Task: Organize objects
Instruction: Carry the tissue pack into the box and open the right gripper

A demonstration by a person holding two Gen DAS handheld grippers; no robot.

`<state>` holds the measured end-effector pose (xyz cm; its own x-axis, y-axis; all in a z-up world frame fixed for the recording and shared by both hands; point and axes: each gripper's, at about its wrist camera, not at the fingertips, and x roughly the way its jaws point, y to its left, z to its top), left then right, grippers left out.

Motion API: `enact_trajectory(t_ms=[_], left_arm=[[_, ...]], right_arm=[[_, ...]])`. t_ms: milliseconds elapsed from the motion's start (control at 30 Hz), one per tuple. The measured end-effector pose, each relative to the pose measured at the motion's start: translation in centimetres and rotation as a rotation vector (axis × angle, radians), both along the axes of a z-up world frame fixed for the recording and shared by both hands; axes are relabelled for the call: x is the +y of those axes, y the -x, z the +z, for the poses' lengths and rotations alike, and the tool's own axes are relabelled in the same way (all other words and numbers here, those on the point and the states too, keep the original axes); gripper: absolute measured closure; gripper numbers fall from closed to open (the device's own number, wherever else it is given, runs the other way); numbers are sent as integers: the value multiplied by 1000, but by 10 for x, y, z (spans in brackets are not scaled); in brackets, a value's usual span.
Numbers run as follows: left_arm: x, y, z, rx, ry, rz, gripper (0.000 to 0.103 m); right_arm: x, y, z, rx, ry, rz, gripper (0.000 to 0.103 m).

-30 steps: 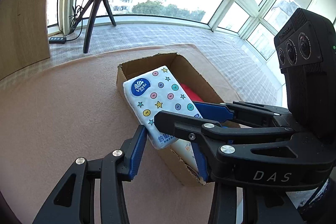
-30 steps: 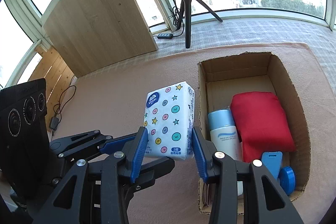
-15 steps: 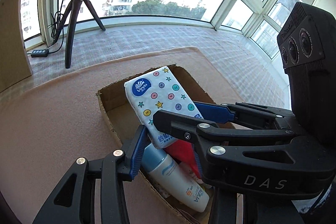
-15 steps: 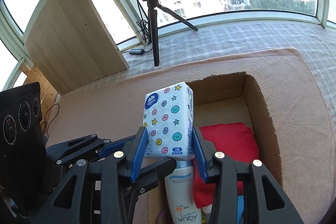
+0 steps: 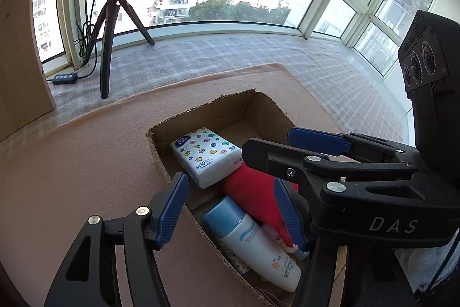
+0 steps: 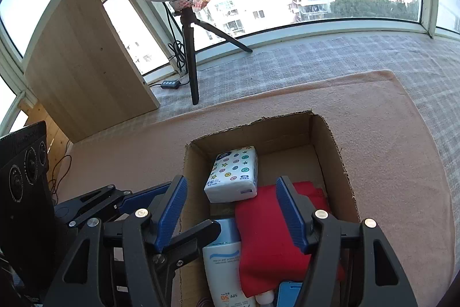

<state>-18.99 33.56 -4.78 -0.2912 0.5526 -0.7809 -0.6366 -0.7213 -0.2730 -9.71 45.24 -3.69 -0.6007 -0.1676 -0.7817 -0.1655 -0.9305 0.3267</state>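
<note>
Your tissue pack (image 6: 234, 174) lies in the box (image 6: 335, 154), at its far left corner, one end propped on the red pouch (image 6: 276, 235) beside the bottle (image 6: 222, 263). Both grippers, left (image 5: 227, 209) and right (image 6: 234, 209), have just opened and hold nothing. That placement looks done; nothing else waits on the pink mat (image 6: 402, 163) by the windows.

"DAS" in pale capitals on black body of right tongs (image 5: 316, 177), seen from left wrist view. "AQUA" plus orange "50" and small "SPF" on white sunscreen bottle (image 5: 258, 246); right wrist view shows "SPF 50" on same bottle. Tissue pack (image 6: 234, 176): round blue brand badge and blue print on end face, neither legible.
</note>
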Motion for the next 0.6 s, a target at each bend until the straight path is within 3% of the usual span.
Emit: enact_trajectory(t_ms=[300, 433, 600], left_arm=[[-34, -12, 2, 15, 23, 44, 11], [-59, -20, 1, 12, 41, 85, 7], [-94, -33, -3, 37, 123, 147, 5]], right_arm=[[-7, -12, 2, -8, -33, -28, 42], [-17, -20, 5, -5, -47, -32, 42], [-38, -34, 5, 8, -75, -28, 38]])
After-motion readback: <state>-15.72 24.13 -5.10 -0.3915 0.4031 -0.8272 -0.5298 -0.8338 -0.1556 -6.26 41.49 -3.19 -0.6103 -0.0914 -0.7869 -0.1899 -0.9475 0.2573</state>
